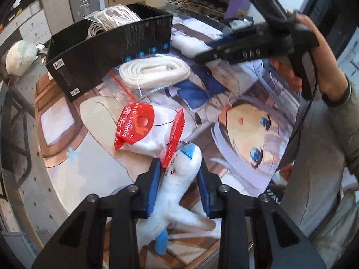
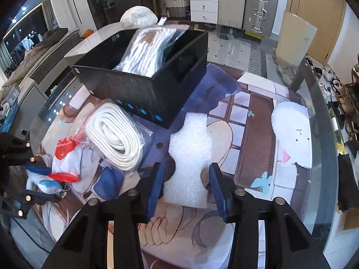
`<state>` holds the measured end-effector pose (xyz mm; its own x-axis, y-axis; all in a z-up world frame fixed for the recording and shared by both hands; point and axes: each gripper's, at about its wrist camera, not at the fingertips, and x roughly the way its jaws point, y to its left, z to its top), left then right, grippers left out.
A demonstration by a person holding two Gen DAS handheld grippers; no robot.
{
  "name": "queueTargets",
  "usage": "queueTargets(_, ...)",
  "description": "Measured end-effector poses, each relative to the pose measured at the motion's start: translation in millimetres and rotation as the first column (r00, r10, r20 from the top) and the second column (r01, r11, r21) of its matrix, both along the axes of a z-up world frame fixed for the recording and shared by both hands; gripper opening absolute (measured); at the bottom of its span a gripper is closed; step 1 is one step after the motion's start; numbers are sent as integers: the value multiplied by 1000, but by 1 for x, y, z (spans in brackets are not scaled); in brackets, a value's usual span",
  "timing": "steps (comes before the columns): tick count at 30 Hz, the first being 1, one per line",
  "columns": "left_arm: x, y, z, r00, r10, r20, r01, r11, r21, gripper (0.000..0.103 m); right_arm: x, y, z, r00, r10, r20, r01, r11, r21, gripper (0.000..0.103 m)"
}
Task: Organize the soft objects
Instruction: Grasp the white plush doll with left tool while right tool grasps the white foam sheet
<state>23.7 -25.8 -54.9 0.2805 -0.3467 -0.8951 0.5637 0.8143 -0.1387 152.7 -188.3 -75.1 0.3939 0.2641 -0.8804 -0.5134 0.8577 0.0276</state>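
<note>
A white and blue plush toy lies on the printed mat, and my left gripper is shut on it, blue pads against both its sides. In the right wrist view this gripper and the toy appear at the far left. A flat piece of white foam lies on the mat between the fingers of my right gripper. That gripper is open, with a thin gap showing at the right pad. The black box behind it holds a bagged bundle of white rope.
A second bagged coil of white rope lies in front of the box. Beside the plush toy is a red and white packet. A person's hand holds the right gripper over the foam. The round glass table edge curves right.
</note>
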Motion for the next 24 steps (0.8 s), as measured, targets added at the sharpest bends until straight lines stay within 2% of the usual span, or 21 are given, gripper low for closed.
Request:
queueTargets(1,0,1,0,1000,9,-1,-9,1000,-10,31,1,1,-2,1000,2,-11,-2,1000,-3,34)
queueTargets(3,6,1,0,999,39,11,-39,999,-30,31,-1,5,-1,1000,14,-16,-14,1000,-16,34)
queueTargets(5,15,-5,-3,997,64,43,-63,998,-16,31,-5,7,3,999,37,-37,-36,999,24,34)
queueTargets(7,24,-10,-3,996,68,63,-68,998,-10,33,-8,10,7,999,42,-24,-42,999,17,34)
queueTargets(8,27,-12,-3,995,71,63,-71,997,-11,37,-11,10,9,999,47,-1,-47,999,-2,34)
queueTargets(12,23,-6,-1,995,91,50,-91,996,-12,80,-9,4,9,999,41,-16,-41,999,16,34)
queueTargets(15,2,-3,1,998,30,47,-30,1000,1,78,-10,0,6,999,29,-16,-29,1000,1,34)
queueTargets(16,-1,-6,-1,999,21,47,-21,1000,2,72,-9,-1,6,999,27,-17,-27,1000,1,34)
queueTargets(17,-4,-7,-3,999,15,35,-16,1000,7,51,-8,-1,5,999,25,-20,-25,1000,-1,34)
queueTargets(18,-6,-7,-6,999,19,28,-20,1000,22,36,-9,-1,5,999,26,-20,-26,1000,-2,34)
queueTargets(20,-9,-7,-5,997,23,68,-28,997,73,34,-10,0,7,999,30,-14,-30,1000,-3,34)
queueTargets(21,-8,-5,-4,998,28,64,-34,996,85,34,-11,1,7,999,30,-12,-30,1000,-2,34)
queueTargets(24,3,17,4,993,112,46,-113,993,23,34,-12,1,8,1000,29,-5,-29,1000,-2,34)
